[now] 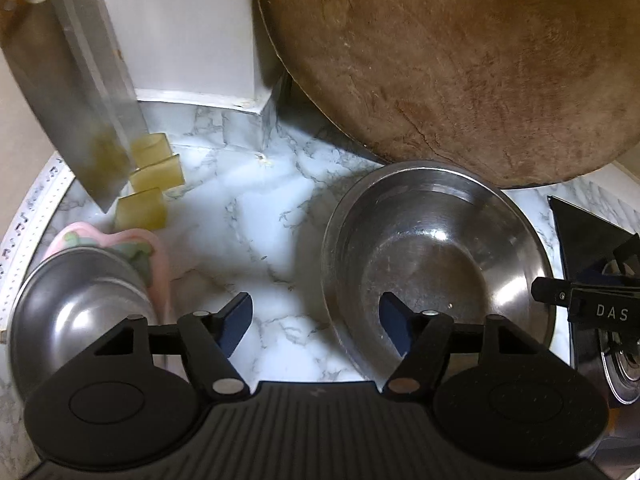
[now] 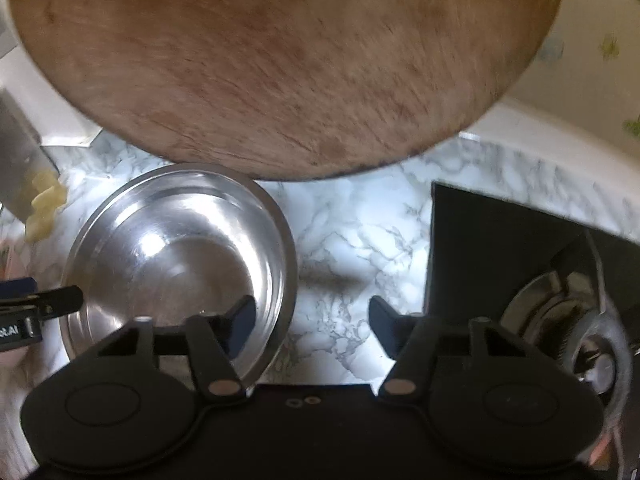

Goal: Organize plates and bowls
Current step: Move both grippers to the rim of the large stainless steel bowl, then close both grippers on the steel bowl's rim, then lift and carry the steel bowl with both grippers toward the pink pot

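A large steel bowl stands empty on the marble counter. My left gripper is open and straddles the bowl's left rim, one finger inside and one over the counter. My right gripper is open and straddles the bowl's right rim the same way. No pad presses on the rim. A smaller steel bowl lies tilted at the left, against a pink dish with green marks.
A round wooden chopping board leans at the back, just behind the large bowl. A cleaver and yellowish cubes are at the left. A black gas stove with its burner is close on the right.
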Motion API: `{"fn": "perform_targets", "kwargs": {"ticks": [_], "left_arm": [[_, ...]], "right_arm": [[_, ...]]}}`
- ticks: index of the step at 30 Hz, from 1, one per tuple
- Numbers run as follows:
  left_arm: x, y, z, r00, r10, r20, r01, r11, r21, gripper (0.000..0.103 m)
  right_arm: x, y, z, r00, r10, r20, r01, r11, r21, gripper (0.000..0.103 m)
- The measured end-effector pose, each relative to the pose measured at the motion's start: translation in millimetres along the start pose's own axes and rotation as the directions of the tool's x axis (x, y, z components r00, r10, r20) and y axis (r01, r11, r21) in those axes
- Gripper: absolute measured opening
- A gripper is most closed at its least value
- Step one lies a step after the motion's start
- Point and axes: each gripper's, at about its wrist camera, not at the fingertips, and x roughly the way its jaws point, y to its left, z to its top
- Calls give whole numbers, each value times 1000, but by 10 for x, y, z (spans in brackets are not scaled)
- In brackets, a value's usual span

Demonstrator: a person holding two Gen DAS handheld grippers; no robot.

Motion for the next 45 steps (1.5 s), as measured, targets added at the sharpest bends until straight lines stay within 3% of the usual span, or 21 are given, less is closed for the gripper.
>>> {"fn": "perform_targets", "kwargs": {"ticks": [6,9,17,29,45], "left_arm": [[156,-24,13,999,3,-39,-4,1000,-14,50],[206,-26,14,999,12,-49,-13,1000,-19,43],[184,-85,5,999,-15,-49,15,1000,-5,16],[-71,-73,-90,999,-3,-35,3,1000,12,16],[-907,-9,-473,1000,-14,2,14,999,48,17]], "right_arm": [[136,-6,13,999,34,-25,-34,999,4,40],[146,4,0,998,51,-31,-51,999,14,40],[130,79,-26,995,91,-38,-91,996,0,17],[-95,235,-176,997,80,8,-80,995,-60,17],[-840,496,-559,991,113,68,-108,991,-77,16]]}}
